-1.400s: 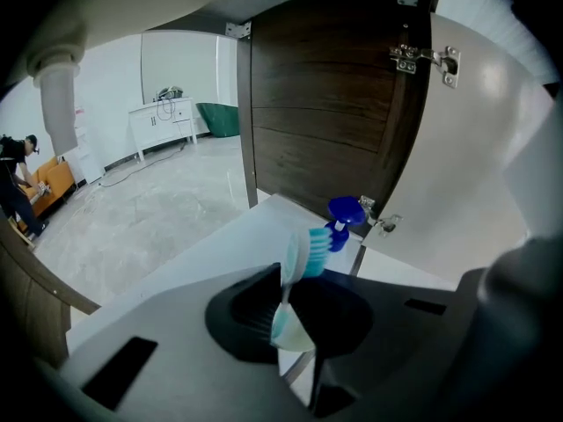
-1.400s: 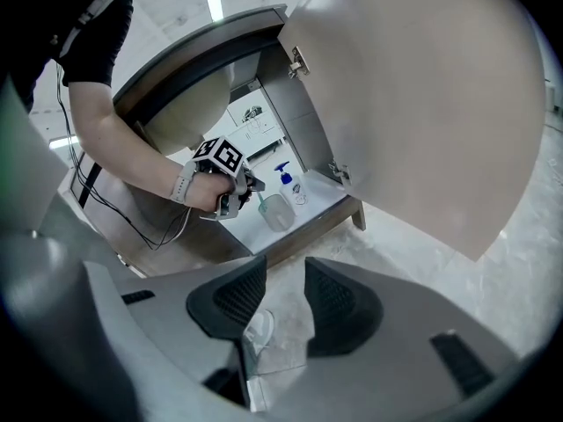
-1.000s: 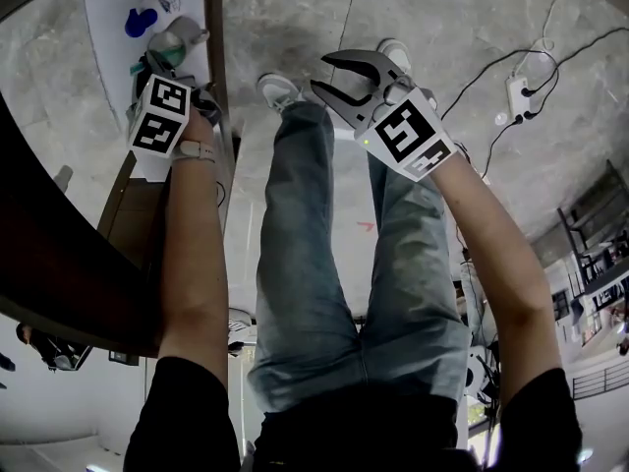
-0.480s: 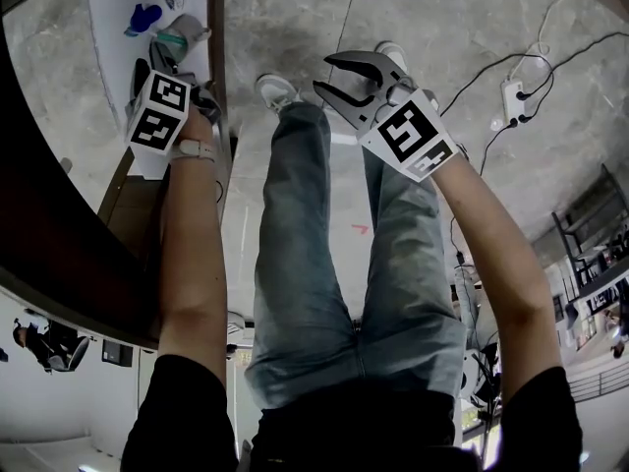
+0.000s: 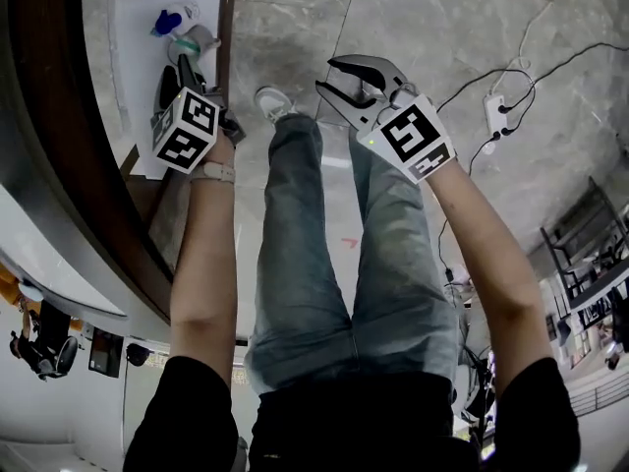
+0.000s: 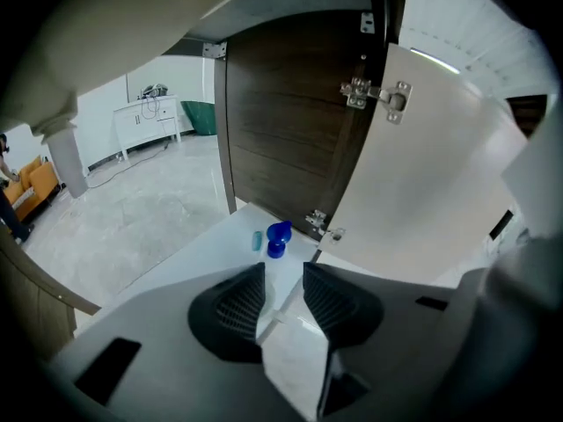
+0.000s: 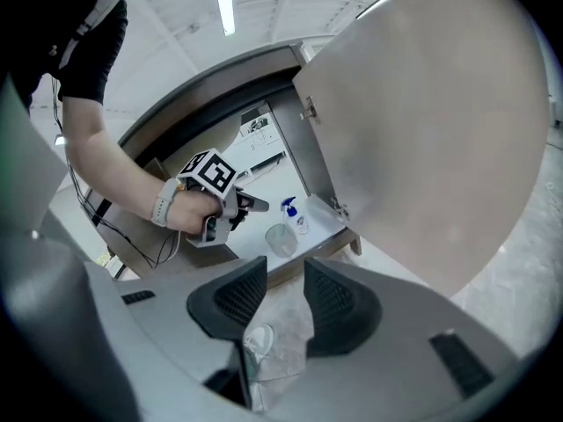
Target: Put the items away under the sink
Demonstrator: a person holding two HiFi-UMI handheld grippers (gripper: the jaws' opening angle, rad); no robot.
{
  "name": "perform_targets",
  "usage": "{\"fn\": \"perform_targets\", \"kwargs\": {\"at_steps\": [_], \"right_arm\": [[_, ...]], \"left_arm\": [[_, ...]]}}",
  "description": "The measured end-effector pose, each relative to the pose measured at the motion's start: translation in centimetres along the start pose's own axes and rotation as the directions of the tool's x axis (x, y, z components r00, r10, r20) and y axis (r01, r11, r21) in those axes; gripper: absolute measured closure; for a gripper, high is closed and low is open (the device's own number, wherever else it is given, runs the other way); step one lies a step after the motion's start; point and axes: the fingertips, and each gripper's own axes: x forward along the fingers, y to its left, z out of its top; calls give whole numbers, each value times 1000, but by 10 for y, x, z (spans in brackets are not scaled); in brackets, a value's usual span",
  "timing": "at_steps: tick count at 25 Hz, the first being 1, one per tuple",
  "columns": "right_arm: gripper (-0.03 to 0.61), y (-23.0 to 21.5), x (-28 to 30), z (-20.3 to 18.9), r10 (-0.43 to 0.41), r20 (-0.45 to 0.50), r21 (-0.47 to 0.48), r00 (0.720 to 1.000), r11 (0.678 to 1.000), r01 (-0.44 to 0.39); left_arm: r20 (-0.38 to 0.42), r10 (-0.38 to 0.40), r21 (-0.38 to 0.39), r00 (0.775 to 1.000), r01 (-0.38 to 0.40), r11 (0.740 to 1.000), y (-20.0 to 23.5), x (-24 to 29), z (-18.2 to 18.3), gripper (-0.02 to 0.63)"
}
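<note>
On the white cabinet floor (image 6: 176, 266) under the sink, blue spray bottle (image 6: 278, 238) and clear cup (image 7: 280, 238) stand side by side, straight ahead of the left gripper (image 6: 281, 271), whose jaws have just opened wide, eased in slightly and hold nothing; the right gripper (image 7: 283, 271), also parted and empty, hangs farther off.

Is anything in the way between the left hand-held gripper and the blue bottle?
Nothing visible does. The left hand-held gripper has just been opening its jaws, which hold nothing. Only bare white shelf lies between them and the blue bottle. A clear cup stands close beside it.
</note>
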Motion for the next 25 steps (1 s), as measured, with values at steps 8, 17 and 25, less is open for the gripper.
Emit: {"fn": "perform_targets", "kwargs": {"at_steps": [8, 17, 25], "right_arm": [[482, 0, -61, 56, -45, 74, 22, 996, 999, 44], [511, 16, -140, 136, -54, 160, 30, 986, 998, 50], [512, 40, -216, 229, -45, 252, -37, 967, 998, 56]], "left_arm": [[18, -84, -54, 996, 85, 995, -50, -71, 20, 520], [71, -184, -21, 980, 185, 982, -92, -165, 81, 574], [70, -434, 115, 898, 425, 898, -178, -265, 137, 584]]}}
